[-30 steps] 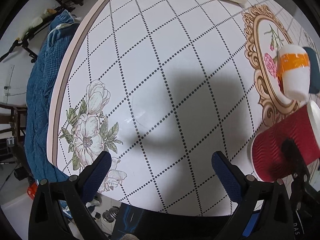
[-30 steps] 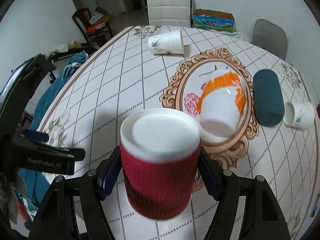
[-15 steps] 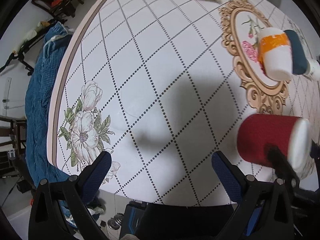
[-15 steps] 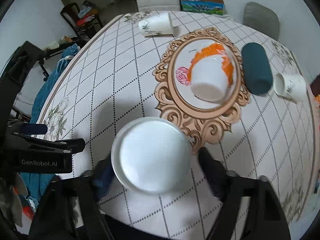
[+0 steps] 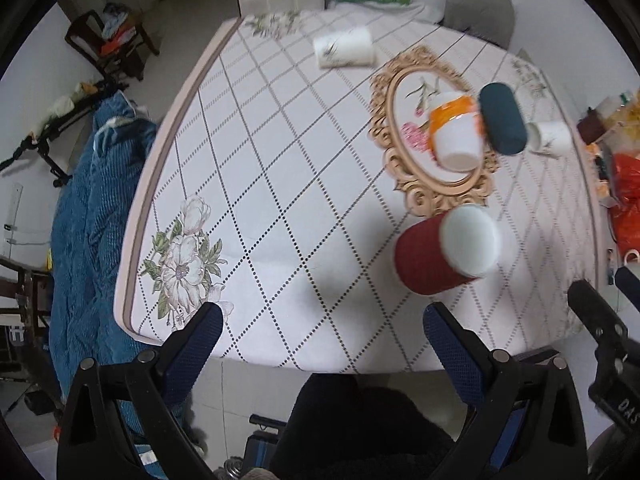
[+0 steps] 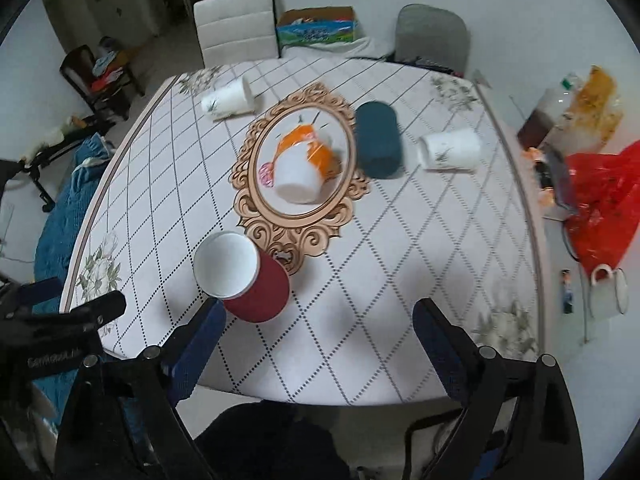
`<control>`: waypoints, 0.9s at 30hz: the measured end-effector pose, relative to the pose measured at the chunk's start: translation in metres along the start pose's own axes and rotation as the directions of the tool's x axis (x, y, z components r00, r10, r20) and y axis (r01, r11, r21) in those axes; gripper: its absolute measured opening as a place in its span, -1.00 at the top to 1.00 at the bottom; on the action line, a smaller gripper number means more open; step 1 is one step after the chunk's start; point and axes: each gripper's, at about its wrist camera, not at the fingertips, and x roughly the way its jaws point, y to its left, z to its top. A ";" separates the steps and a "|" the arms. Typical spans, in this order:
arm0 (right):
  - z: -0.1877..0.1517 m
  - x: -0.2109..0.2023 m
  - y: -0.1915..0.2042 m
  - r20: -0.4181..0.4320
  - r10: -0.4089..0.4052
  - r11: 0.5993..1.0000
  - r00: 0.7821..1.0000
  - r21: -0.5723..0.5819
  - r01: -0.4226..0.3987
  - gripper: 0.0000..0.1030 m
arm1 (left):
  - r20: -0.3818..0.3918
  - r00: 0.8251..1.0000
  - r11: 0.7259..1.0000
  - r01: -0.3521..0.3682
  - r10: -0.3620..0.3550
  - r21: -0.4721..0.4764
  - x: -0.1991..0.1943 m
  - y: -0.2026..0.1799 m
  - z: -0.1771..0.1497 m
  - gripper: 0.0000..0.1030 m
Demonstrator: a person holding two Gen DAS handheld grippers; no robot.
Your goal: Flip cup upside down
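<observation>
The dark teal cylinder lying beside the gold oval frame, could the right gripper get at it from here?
Probably yes. The right gripper is open, and bare tablecloth lies between it and the dark teal cylinder. The red ribbed paper cup stands off to its left, out of the way.

The table (image 6: 400,280) wears a white cloth crossed by dotted black diamonds, with pale flower sprays and a gold scrolled oval frame (image 6: 298,184) printed at its centre. The near cup (image 6: 246,276) is ribbed dark red with a white base, the cup in the frame (image 6: 302,168) white banded orange. A dark teal roll (image 6: 378,140) lies right of it.
</observation>
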 end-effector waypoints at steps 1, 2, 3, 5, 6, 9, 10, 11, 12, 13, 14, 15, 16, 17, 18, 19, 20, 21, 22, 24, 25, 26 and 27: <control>0.000 -0.007 -0.002 0.008 0.000 1.000 1.000 0.001 0.000 -0.88 | 0.012 1.000 1.000 -0.001 0.001 0.000 -0.004 -0.001 0.001 -0.99; 0.000 -0.015 -0.005 0.019 -0.001 1.000 1.000 0.002 0.001 -0.88 | 0.030 1.000 1.000 -0.003 0.003 0.001 -0.014 -0.004 -0.002 -0.99; -0.001 -0.026 -0.009 0.035 -0.003 1.000 0.999 0.002 0.003 -0.88 | 0.046 0.999 1.000 -0.010 0.010 0.001 -0.023 -0.006 -0.004 -0.99; -0.001 -0.043 -0.014 0.056 -0.005 1.000 0.998 0.001 0.005 -0.88 | 0.071 0.997 1.000 -0.011 0.012 -0.007 -0.039 -0.008 -0.010 -0.99; -0.003 -0.055 -0.017 0.067 -0.004 1.000 0.998 -0.002 0.004 -0.88 | 0.093 0.996 1.000 -0.009 0.010 -0.015 -0.053 -0.010 -0.014 -0.99; -0.009 -0.089 -0.022 0.102 -0.003 1.000 0.995 -0.018 0.004 -0.88 | 0.146 0.989 1.000 -0.017 0.020 -0.023 -0.085 -0.013 -0.025 -0.99; -0.011 -0.100 -0.023 0.109 0.000 1.000 0.994 -0.023 0.003 -0.88 | 0.164 0.986 1.000 -0.013 0.017 -0.029 -0.097 -0.014 -0.029 -0.99; -0.015 -0.113 -0.024 0.119 0.003 1.000 0.993 -0.029 0.000 -0.88 | 0.178 0.984 0.999 -0.007 0.013 -0.032 -0.107 -0.014 -0.032 -0.99; -0.018 -0.124 -0.024 0.128 0.004 0.999 0.992 -0.034 0.000 -0.88 | 0.195 0.981 0.999 -0.001 0.009 -0.038 -0.121 -0.014 -0.038 -0.99; -0.022 -0.138 -0.026 0.140 0.001 0.999 0.990 -0.040 0.004 -0.88 | 0.206 0.979 0.999 0.003 0.006 -0.041 -0.128 -0.014 -0.041 -0.99; -0.026 -0.150 -0.026 0.152 -0.001 0.999 0.988 -0.046 0.008 -0.89 | 0.220 0.975 0.999 0.008 0.002 -0.043 -0.138 -0.014 -0.045 -0.99; -0.030 -0.163 -0.027 0.165 -0.004 0.999 0.986 -0.050 0.013 -0.90 | 0.236 0.972 0.999 0.010 0.001 -0.044 -0.148 -0.015 -0.050 -0.99; -0.034 -0.174 -0.028 0.177 -0.007 0.999 0.984 -0.052 0.017 -0.93 | 0.250 0.968 0.999 0.010 0.001 -0.043 -0.158 -0.015 -0.054 -0.99; -0.038 -0.183 -0.028 0.187 -0.007 0.999 0.982 -0.051 0.017 -0.94 | 0.267 0.964 0.999 0.012 0.000 -0.042 -0.169 -0.016 -0.059 -0.99; -0.042 -0.195 -0.030 0.196 -0.002 0.999 0.981 -0.047 0.012 -0.94 | 0.281 0.960 0.999 0.013 -0.002 -0.040 -0.177 -0.016 -0.063 -0.99; -0.046 -0.206 -0.032 0.204 0.004 0.999 0.979 -0.044 0.006 -0.94 | 0.290 0.957 0.999 0.014 -0.003 -0.037 -0.183 -0.017 -0.067 -0.99; -0.049 -0.215 -0.032 0.212 0.006 0.999 0.977 -0.041 0.003 -0.94 | 0.299 0.954 0.999 0.019 -0.008 -0.033 -0.190 -0.018 -0.071 -0.99; -0.052 -0.224 -0.034 0.222 0.010 0.999 0.975 -0.037 -0.002 -0.94 | 0.306 0.952 0.999 0.025 -0.015 -0.030 -0.196 -0.018 -0.075 -0.99; -0.055 -0.233 -0.035 0.231 0.016 0.999 0.973 -0.033 -0.008 -0.94 | 0.313 0.950 0.999 0.027 -0.017 -0.027 -0.201 -0.019 -0.079 -0.99; -0.059 -0.248 -0.036 0.241 0.024 0.999 0.970 -0.029 -0.018 -0.94 | 0.323 0.946 0.999 0.029 -0.020 -0.023 -0.212 -0.019 -0.086 -0.99; -0.062 -0.254 -0.035 0.247 0.027 0.999 0.969 -0.031 -0.020 -0.94 | 0.328 0.944 0.999 0.035 -0.026 -0.023 -0.217 -0.019 -0.090 -0.99; -0.065 -0.260 -0.035 0.254 0.029 0.999 0.967 -0.035 -0.021 -0.94 | 0.335 0.942 0.999 0.040 -0.029 -0.024 -0.223 -0.018 -0.093 -0.99; -0.068 -0.268 -0.035 0.264 0.030 0.999 0.964 -0.037 -0.021 -0.94 | 0.341 0.940 0.999 0.040 -0.029 -0.025 -0.226 -0.018 -0.095 -0.99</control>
